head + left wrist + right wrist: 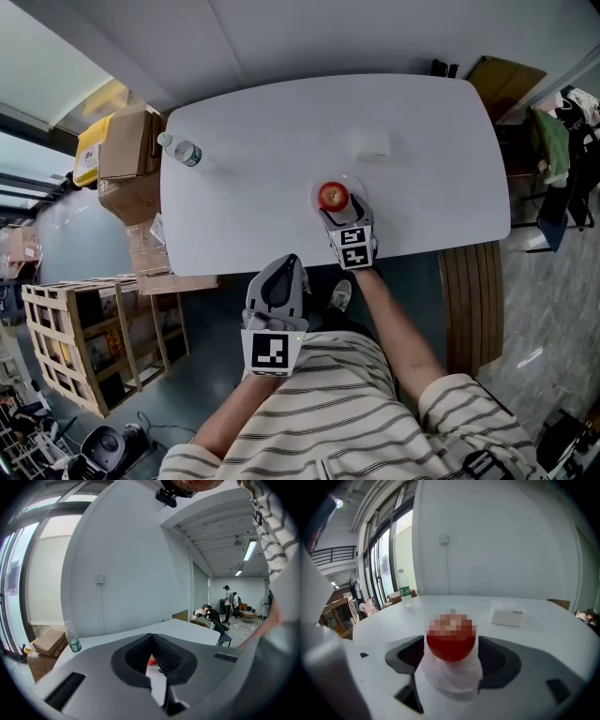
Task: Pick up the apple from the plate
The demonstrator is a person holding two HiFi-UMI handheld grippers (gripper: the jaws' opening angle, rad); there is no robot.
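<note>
A red apple (333, 196) sits on a small pale plate (355, 184) near the front edge of the white table (253, 187). My right gripper (338, 212) reaches over that edge and is open, one jaw on each side of the apple with a thin gap. In the right gripper view the apple (451, 641) fills the space between the right gripper's (452, 656) dark pads, with the plate (450, 679) under it. My left gripper (285, 265) hangs off the table in front of the person's body, shut on nothing; its tips (151, 636) meet.
A water bottle (182, 152) stands at the table's far left corner and a white flat box (370, 143) lies beyond the plate. Cardboard boxes (126, 155) and a wooden crate (84, 337) stand left of the table, a slatted bench (473, 300) to the right.
</note>
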